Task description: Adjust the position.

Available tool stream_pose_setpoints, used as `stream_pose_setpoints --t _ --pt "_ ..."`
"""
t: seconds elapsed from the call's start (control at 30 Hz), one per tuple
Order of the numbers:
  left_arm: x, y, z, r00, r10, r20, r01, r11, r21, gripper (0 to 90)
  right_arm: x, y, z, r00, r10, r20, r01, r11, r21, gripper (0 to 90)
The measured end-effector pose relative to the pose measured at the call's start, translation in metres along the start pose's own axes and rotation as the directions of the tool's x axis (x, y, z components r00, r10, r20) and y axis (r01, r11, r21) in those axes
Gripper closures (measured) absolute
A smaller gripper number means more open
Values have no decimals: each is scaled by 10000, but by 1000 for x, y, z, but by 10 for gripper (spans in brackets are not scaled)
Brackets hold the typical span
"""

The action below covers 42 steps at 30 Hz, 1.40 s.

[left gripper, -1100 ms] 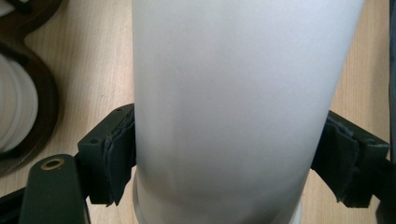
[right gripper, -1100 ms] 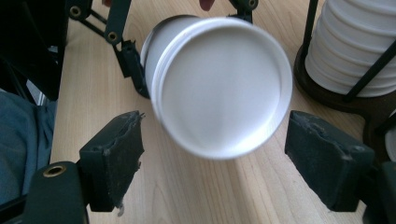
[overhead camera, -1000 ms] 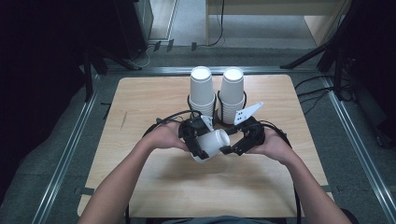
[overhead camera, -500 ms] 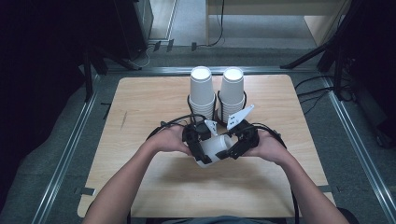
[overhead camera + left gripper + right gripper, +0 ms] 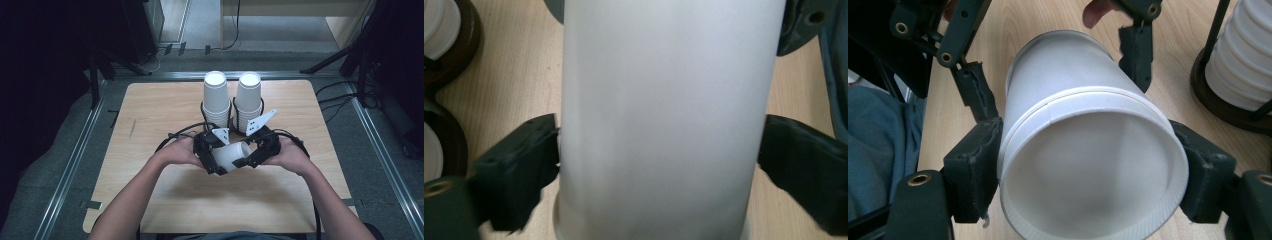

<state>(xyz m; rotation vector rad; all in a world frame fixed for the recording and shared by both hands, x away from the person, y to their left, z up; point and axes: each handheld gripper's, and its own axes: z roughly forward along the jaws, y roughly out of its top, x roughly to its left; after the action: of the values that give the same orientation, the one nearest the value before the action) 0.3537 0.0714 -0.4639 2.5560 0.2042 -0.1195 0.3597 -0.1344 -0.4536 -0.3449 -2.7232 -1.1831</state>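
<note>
Cups (image 5: pixel 230 156), two nested and lying sideways, have come nearer the person since a second ago, the left gripper (image 5: pixel 212 159) clamping the inner cup's base end and the right gripper (image 5: pixel 250 159) clamping the outer rim, so pulling them apart looks imminent.

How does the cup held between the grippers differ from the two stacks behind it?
The held cup lies on its side, gripped by the left gripper and the right gripper; the left stack and right stack stand upright with nothing gripping them. The held cup is a single cup; each stack is many nested cups. The stacks sit in dark holders; the held cup does not. All are plain white paper cups.
</note>
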Motion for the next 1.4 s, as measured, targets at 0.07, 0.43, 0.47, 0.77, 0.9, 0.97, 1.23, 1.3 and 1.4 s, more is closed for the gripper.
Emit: stream_pose_setpoints --t 0.07,0.43,0.47,0.77,0.9,0.97,1.23,1.3,1.4 --pt "-1 -3 0 9998 -188 -96 185 9992 -358 0 0 -1 -3 10000 81 20 -81 9999 -67 239" --pt "1 -17 -7 9968 -773 -190 732 9842 -1614 0 1 -3 -16 10000 46 53 -42 9982 -592 238" --pt "1 -18 -7 9963 -842 -152 805 9823 -1690 0 1 -3 -17 10000 37 61 -33 9980 -635 238" --pt "0 -24 -6 9933 -1141 182 1152 9652 -2347 0 4 -1 -25 9999 26 -145 -43 9931 -1168 238" --pt "-2 -26 -6 9922 -1182 407 1249 9515 -2811 0 4 0 -28 9997 13 -226 -44 9906 -1366 238" --pt "-3 -26 -6 9927 -1128 432 1206 9476 -2960 25 4 0 -29 9993 68 -376 -124 9885 -1504 237" --pt "-5 -28 -10 9938 -1065 312 1109 9449 -3078 81 3 -1 -29 9983 149 -566 -239 9865 -1618 239" --pt "-4 -28 -10 9938 -1079 272 1110 9457 -3056 85 3 -1 -28 9982 179 -576 -271 9864 -1621 239" --pt "-3 -28 -12 9919 -1198 427 1272 9441 -3043 93 3 0 -28 9984 204 -533 -292 9850 -1699 235"
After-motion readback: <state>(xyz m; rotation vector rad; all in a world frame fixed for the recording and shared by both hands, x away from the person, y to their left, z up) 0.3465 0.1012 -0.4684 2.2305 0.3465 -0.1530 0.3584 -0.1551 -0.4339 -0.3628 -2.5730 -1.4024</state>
